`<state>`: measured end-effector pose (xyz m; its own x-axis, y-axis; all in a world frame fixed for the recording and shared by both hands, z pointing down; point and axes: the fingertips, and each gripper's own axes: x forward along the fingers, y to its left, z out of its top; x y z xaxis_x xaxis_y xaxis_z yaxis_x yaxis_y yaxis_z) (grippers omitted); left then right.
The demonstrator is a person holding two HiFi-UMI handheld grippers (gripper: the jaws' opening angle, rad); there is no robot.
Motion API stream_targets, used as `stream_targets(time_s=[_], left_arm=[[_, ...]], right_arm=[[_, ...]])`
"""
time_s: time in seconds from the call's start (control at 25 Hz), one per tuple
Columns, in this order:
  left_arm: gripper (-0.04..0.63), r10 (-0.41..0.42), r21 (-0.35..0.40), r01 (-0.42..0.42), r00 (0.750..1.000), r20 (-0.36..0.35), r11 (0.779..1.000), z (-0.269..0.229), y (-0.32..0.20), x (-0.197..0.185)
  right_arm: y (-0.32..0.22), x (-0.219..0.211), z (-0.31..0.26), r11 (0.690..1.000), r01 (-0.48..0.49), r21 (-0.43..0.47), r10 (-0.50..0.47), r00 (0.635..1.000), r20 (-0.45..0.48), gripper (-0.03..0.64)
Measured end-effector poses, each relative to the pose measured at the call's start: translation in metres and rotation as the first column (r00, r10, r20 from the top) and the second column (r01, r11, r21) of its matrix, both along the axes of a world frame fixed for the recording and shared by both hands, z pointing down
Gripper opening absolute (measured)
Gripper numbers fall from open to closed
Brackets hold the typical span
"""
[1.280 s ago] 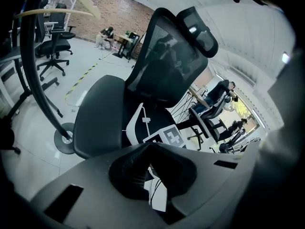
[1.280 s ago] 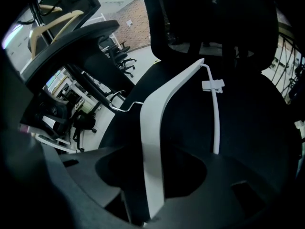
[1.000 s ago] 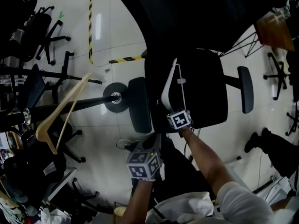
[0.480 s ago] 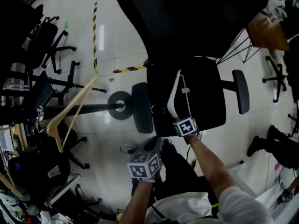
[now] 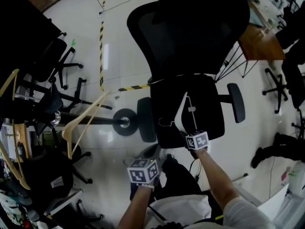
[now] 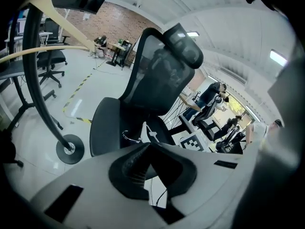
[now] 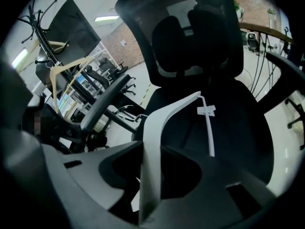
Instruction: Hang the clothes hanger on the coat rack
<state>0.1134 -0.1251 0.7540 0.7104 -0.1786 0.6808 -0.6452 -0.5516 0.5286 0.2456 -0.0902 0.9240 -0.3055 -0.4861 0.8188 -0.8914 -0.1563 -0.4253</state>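
I note white short sleeves (image 5: 238,209), likely a T-shirt; left gripper (image 6: 151,149) and right gripper (image 7: 150,147) grey, black-and-white marker cubes (image 5: 143,171).

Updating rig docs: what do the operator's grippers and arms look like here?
Grey moulded bodies with dark jaw pads on both the left gripper and the right gripper. Each carries a white cube with black square markers: left cube, right cube. Forearms bare; white short sleeve on the right arm.
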Motion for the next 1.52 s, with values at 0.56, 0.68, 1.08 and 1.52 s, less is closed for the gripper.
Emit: stream_targets(time_s=[0.56, 0.68, 1.08, 1.52], left_arm=[[-0.008, 0.087, 0.122, -0.080, 0.995, -0.050, 0.989, -0.063, -0.013, -0.001], [-0.008, 0.090, 0.154, -0.081, 0.995, -0.050, 0.985, -0.082, -0.010, -0.005], [-0.008, -0.007, 0.278, 0.040, 0.993, -0.118, 0.960, -0.156, -0.028, -0.051], [-0.008, -0.153, 0.448, 0.214, 0.974, -0.168, 0.868, -0.259, -0.057, -0.116]], right_arm=[[0.016, -0.007, -0.125, 0.923, -0.358, 0.140, 0.270, 0.863, 0.426, 0.138], [0.013, -0.012, -0.169, 0.895, -0.406, 0.185, 0.267, 0.820, 0.506, 0.138], [-0.021, -0.057, -0.304, 0.868, -0.352, 0.350, 0.087, 0.802, 0.591, 0.138], [-0.088, -0.143, -0.446, 0.796, -0.103, 0.597, -0.302, 0.786, 0.539, 0.138]])
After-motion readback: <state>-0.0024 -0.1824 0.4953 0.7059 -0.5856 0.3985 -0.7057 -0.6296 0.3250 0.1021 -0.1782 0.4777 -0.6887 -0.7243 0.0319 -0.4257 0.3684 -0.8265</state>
